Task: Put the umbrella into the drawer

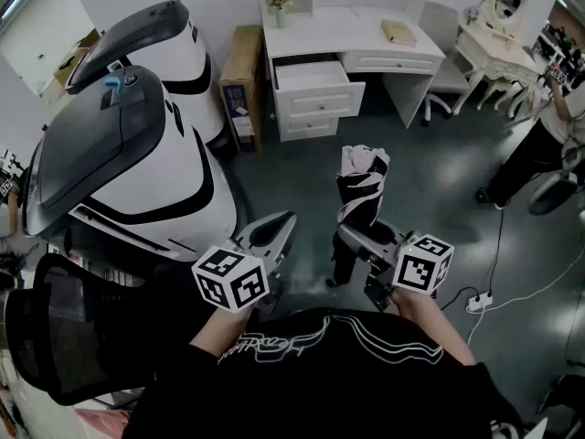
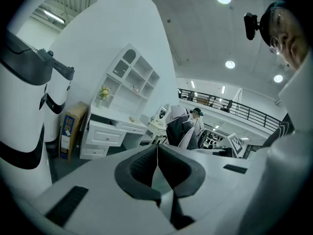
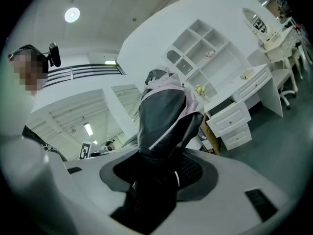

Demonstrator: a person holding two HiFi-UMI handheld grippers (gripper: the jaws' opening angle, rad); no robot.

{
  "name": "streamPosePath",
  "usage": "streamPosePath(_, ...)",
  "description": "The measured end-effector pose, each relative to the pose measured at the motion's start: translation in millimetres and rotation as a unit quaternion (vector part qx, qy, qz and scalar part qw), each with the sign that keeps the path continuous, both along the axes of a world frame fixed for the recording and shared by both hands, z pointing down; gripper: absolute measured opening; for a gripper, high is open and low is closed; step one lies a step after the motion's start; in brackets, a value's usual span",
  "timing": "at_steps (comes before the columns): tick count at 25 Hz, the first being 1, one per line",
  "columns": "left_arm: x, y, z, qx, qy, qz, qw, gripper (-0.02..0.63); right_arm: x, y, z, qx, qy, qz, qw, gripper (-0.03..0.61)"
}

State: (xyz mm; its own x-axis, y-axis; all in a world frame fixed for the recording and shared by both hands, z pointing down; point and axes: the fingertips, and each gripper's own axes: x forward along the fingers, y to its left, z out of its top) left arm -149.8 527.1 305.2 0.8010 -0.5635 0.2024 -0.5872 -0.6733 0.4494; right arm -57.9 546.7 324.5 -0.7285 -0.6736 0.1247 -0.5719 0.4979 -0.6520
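Right hand-held gripper [image 1: 358, 238]: we are seeing it grasping the umbrella [image 1: 360, 188].
Left hand-held gripper [image 1: 274, 231]: clenched, empty.
Drawer [image 1: 320, 95]: open, twelve o'clock.

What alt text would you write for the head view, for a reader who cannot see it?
The right gripper holds a folded black and pink umbrella upright above a grey floor; the left gripper beside it is shut and empty. Ahead stands a white desk with its top drawer open.
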Motion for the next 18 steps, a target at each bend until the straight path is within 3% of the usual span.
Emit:
streamPosePath(11, 8.8, -4.6, 6.0, -0.005, -0.004, 0.002, 1.0, 0.025, 6.3, -5.6, 4.5, 0.003, -0.004, -0.001, 1.0, 0.222)
streamPosePath(18, 38.3, -10.1, 4.1, -0.002, -0.011, -0.002, 0.9999, 0.025, 34.3, -10.2, 3.5, 0.009, -0.009, -0.009, 1.0, 0.224)
